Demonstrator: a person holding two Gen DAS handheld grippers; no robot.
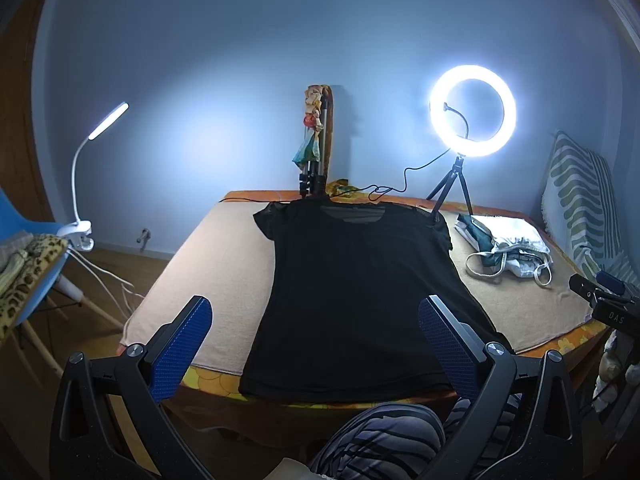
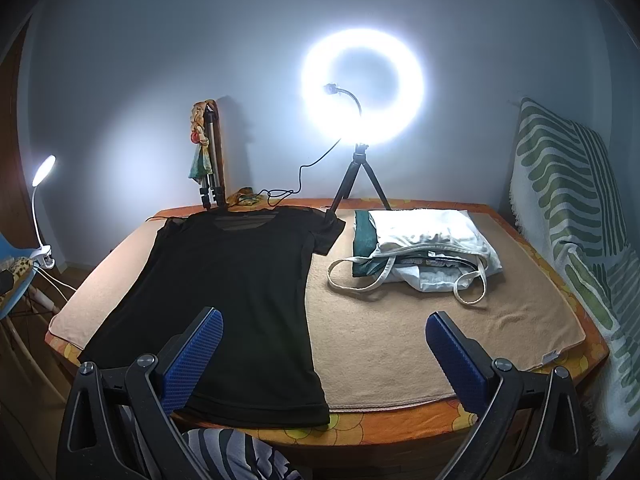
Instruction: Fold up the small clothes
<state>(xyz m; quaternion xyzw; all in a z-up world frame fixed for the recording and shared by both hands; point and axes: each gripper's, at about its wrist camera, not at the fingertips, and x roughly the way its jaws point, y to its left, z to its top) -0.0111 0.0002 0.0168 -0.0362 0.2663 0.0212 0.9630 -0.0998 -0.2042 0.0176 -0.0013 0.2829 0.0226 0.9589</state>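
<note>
A black T-shirt [image 1: 352,292] [image 2: 232,300] lies spread flat on a beige towel [image 1: 216,264] [image 2: 408,340], collar toward the wall and hem at the near table edge. My left gripper [image 1: 314,316] hovers open above the hem, its blue pads [image 1: 184,344] wide apart and holding nothing. My right gripper [image 2: 324,332] is open too, above the shirt's right hem corner and the bare towel. The other gripper's black body [image 1: 604,300] shows at the right edge of the left wrist view.
A pile of white and green clothes [image 1: 508,248] [image 2: 428,256] sits at the back right. A ring light on a tripod [image 1: 472,112] [image 2: 362,88], a folded tripod [image 1: 316,152] and a cable stand along the back. A clip lamp [image 1: 92,160] and blue chair [image 1: 36,264] are left; my striped knee [image 1: 384,436] is below.
</note>
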